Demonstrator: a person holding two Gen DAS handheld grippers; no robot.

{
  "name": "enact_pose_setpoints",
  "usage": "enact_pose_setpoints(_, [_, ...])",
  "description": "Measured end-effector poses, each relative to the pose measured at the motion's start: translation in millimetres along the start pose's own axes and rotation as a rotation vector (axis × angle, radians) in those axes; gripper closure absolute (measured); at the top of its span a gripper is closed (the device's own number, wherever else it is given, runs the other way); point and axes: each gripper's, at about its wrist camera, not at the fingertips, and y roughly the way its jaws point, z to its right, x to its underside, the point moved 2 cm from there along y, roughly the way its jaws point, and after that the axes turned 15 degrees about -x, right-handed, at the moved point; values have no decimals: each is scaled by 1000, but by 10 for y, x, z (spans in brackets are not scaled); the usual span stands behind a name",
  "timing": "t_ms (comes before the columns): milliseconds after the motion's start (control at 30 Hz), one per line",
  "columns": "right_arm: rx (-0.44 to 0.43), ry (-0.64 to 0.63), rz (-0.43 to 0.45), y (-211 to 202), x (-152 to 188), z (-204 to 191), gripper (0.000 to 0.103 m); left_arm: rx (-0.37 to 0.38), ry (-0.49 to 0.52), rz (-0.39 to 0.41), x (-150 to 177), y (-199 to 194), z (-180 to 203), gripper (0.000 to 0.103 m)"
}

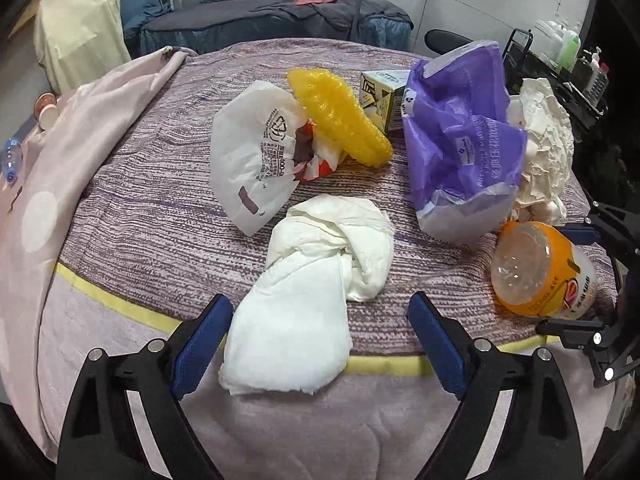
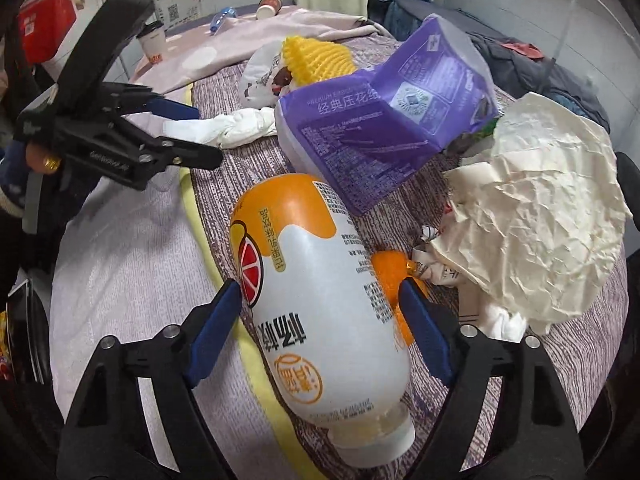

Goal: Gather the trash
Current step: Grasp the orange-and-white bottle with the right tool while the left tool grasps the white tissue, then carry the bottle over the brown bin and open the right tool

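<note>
The collecting is only beginning, since all the trash is lying on the bed (image 1: 132,248): the left gripper (image 1: 320,344) is standing apart around the white tissue wad (image 1: 308,300), and the right gripper (image 2: 320,332) is standing apart around the orange bottle (image 2: 316,312), neither one pressing yet.

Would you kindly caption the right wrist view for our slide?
Right gripper straddles a lying orange-and-white bottle on the bed, jaws not yet gripping.

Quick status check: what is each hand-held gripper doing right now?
Left hand-held gripper: open, straddling the white wad.
Right hand-held gripper: open, around the orange bottle.
</note>
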Motion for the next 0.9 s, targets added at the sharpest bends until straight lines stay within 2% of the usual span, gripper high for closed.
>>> enact_pose_setpoints(67, [-8,-8,-14,44,-12,0,30,7,-3,-12,-47,77,15,19])
enact_pose_setpoints(133, [-3,-14,-11,63,-22,0,30,30,-22,-19,-74,110,23,25])
enact_pose_setpoints(200, [1,-17,-5,50,-5,-21,31,48,-34,-28,-91,135,31,42])
enact_pose_setpoints(267, [14,-21,5,29,1,-39,32,48,-33,-20,-87,133,58,50])
enact_pose_setpoints(300, [20,-25,13,8,6,-53,32,47,-29,-14,-87,123,74,59])
enact_pose_setpoints(333, [22,-30,22,-21,17,-75,32,45,-24,-7,-91,111,87,63])
enact_pose_setpoints(367, [21,-31,31,-71,40,-89,33,44,-22,2,-96,98,91,73])
enact_pose_setpoints(467, [46,-20,78,-230,78,-105,35,46,-36,22,-75,19,106,85])
enact_pose_setpoints(567, [50,1,151,-413,126,-126,36,62,-56,57,-26,-118,115,87])
enact_pose_setpoints(800, [85,53,305,-851,301,-165,39,43,-71,181,129,-559,214,88])
enact_pose_setpoints(900, [85,91,361,-990,394,-155,40,66,-88,219,204,-744,286,88])
